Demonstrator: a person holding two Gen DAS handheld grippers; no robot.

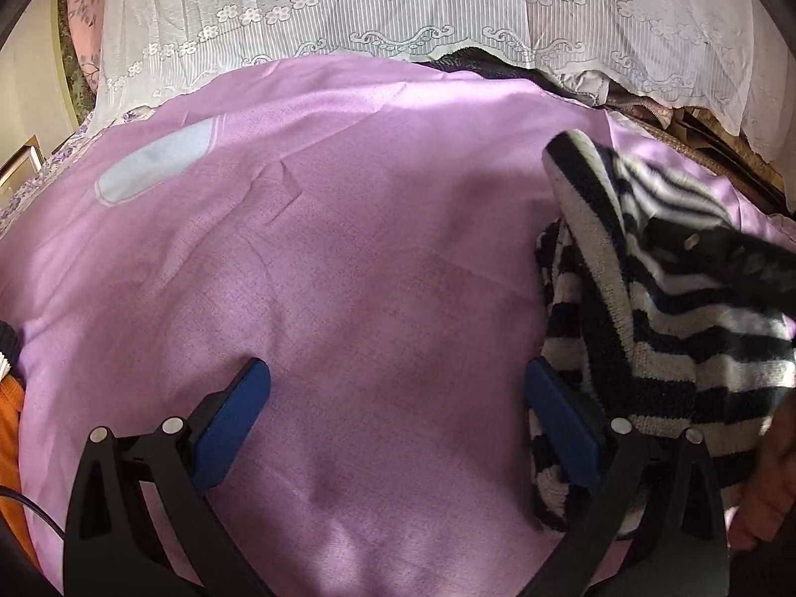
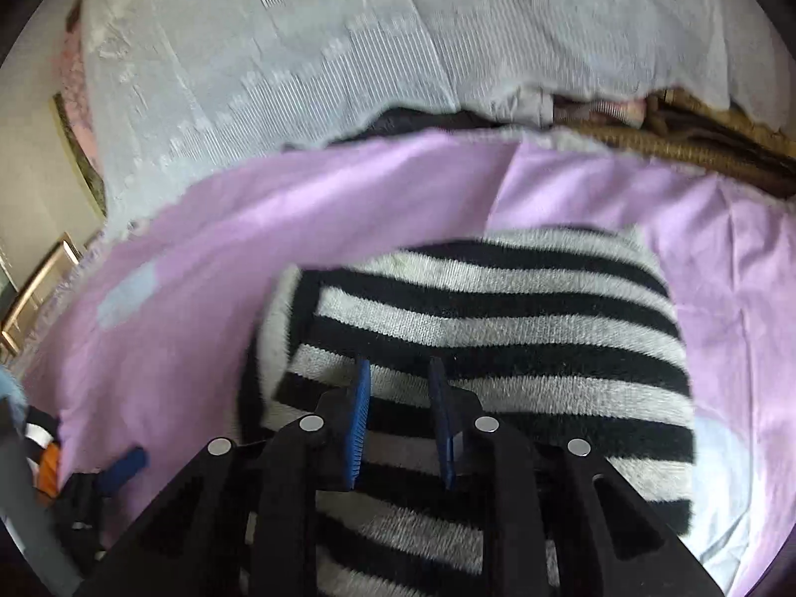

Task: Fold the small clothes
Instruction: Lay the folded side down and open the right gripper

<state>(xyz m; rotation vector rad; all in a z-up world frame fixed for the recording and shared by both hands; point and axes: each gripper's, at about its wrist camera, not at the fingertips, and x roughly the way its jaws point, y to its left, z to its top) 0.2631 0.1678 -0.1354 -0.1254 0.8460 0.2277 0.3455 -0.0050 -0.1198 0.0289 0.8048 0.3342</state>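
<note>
I am looking down over a wide lilac sheet (image 1: 348, 258) that is covering the work surface, with a pale blue patch (image 1: 154, 164) lying on it at the far left. A white lace curtain (image 1: 398, 5) is hanging along the far edge, and something woven in straw colour (image 2: 696, 149) is showing under its hem at the far right. An orange cloth (image 1: 10, 447) is peeking in at the near left edge.

The black-and-white striped knit garment (image 2: 497, 328) is lying bunched on the right side of the sheet, one corner lifting off it in the left wrist view.

My left gripper (image 1: 398, 388) is standing wide open over bare sheet, gripping nothing, its right pad just beside the garment's edge. My right gripper (image 2: 398, 388) is hanging over the garment with only a narrow gap between its blue pads (image 2: 360, 413); that view is blurred, so I cannot tell whether they are pinching any knit. A hand (image 1: 768, 487) is showing at the right edge.
</note>
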